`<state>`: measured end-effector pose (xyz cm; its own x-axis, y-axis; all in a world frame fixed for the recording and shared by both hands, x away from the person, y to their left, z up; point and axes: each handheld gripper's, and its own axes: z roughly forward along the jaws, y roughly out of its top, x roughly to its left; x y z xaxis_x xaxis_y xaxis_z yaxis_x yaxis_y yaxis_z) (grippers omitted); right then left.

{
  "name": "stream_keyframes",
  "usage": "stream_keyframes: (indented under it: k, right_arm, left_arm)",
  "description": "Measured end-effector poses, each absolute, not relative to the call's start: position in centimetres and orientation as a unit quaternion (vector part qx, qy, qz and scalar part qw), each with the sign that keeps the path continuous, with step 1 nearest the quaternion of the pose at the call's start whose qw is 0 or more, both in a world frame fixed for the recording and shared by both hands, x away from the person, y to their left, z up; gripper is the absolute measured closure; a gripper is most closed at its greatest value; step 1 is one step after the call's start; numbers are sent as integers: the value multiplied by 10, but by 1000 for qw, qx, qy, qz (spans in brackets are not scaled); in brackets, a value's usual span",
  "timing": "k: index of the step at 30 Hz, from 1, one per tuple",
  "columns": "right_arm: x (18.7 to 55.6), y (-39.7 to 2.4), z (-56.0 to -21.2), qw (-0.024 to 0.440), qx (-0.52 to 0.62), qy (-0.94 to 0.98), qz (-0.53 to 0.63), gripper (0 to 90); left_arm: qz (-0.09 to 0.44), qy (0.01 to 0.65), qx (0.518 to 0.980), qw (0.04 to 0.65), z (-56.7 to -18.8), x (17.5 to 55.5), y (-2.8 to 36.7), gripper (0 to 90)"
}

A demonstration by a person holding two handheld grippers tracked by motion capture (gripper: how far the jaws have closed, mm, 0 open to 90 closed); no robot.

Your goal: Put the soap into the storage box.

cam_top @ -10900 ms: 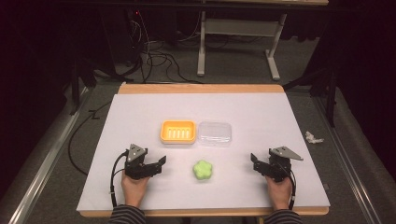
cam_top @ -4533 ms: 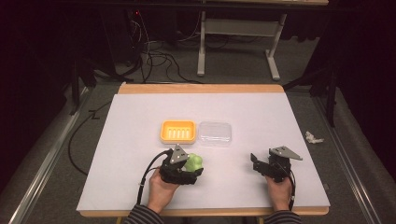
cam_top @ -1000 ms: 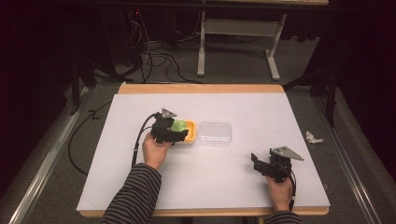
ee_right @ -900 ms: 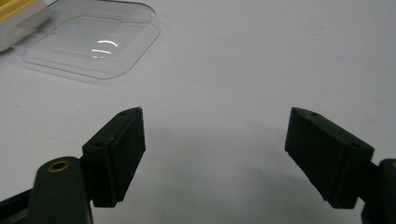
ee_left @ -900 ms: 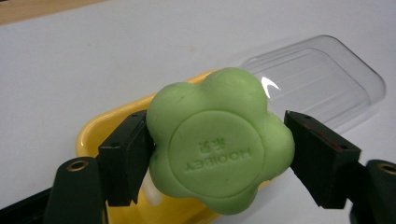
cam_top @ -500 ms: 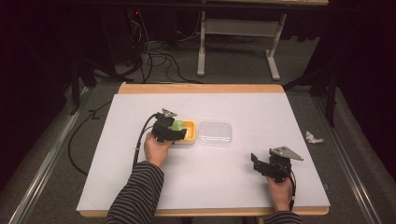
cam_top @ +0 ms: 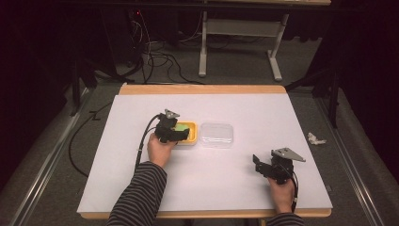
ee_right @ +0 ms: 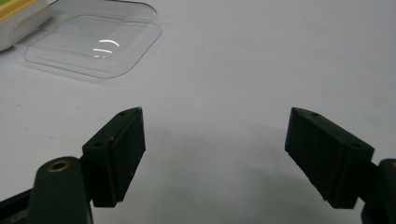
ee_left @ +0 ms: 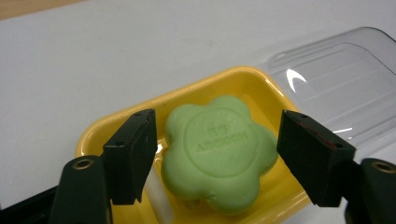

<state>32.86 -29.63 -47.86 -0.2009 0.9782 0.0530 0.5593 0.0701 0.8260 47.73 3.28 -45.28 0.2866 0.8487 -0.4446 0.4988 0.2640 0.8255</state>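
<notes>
Soap pinched over the yellow dish, right gripper idle and spread.

High view: the left gripper (cam_top: 182,134) sits over the dish (cam_top: 192,140) at mid-table, with the green soap (cam_top: 180,127) showing at its tip; the clear lid (cam_top: 216,134) lies just beside the dish on its right. The right gripper (cam_top: 257,165) rests well apart near the table's (cam_top: 141,188) front right corner, in the person's hand. Left gripper view: the jaws have just been closing, and the flower-shaped soap is between them, a pad at each side pinching it. The soap is tilted, with its low edge down inside the dish. I cannot tell whether it touches the dish's floor. Right gripper view: the jaws stand wide apart over bare table with nothing between them, and the lid lies farther off at upper left.
</notes>
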Motion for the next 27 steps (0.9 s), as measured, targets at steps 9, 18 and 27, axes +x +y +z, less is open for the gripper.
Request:
stream_keyframes:
  k: [9, 18, 27]
  right_arm:
    - [329, -296, -479, 278, 569, 676, 377, 209]
    - [328, -296, -479, 277, 570, 675, 378, 208]
    - [328, -297, -478, 278, 570, 673, 381, 208]
  left_arm:
    - [170, 563, 588, 556, -447, 472, 33, 285]
    - [196, 540, 588, 570, -437, 462, 33, 249]
    - [179, 544, 573, 586, -429, 444, 44, 244]
